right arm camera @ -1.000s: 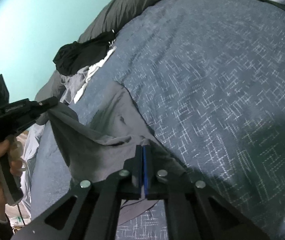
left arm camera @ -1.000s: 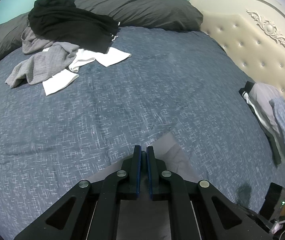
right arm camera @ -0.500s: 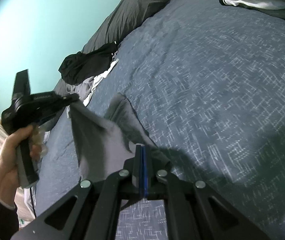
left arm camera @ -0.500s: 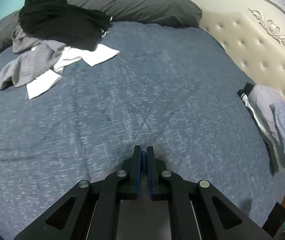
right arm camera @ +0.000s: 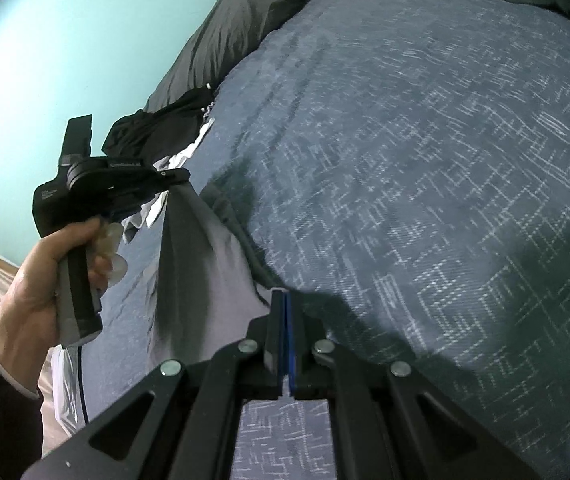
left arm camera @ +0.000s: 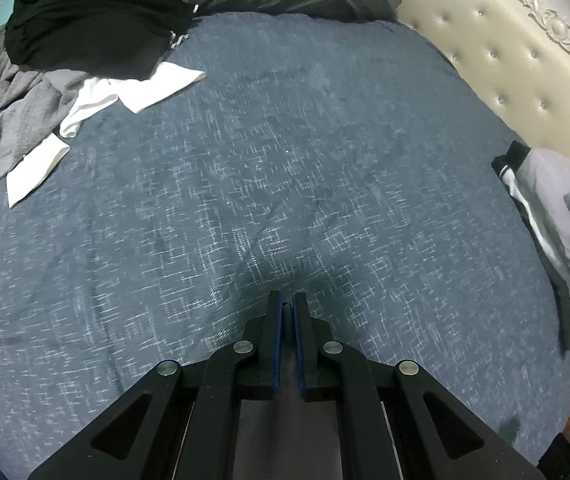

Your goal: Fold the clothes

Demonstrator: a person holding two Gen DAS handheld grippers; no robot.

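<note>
While the left gripper (right arm camera: 173, 178) and the right gripper (right arm camera: 285, 300) each stayed clamped on an edge of the grey garment (right arm camera: 201, 264), it hung stretched above the near bedspread (right arm camera: 425, 160); mid-fold, it seemed, and next it needed laying down flat

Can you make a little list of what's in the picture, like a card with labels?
place: bed with a blue bedspread
held thing: grey garment, lifted off the bed
left gripper: shut on one corner of it
right gripper: shut on another edge
unfolded pile: black, grey and white clothes, far left
folded stack: by the headboard
</note>
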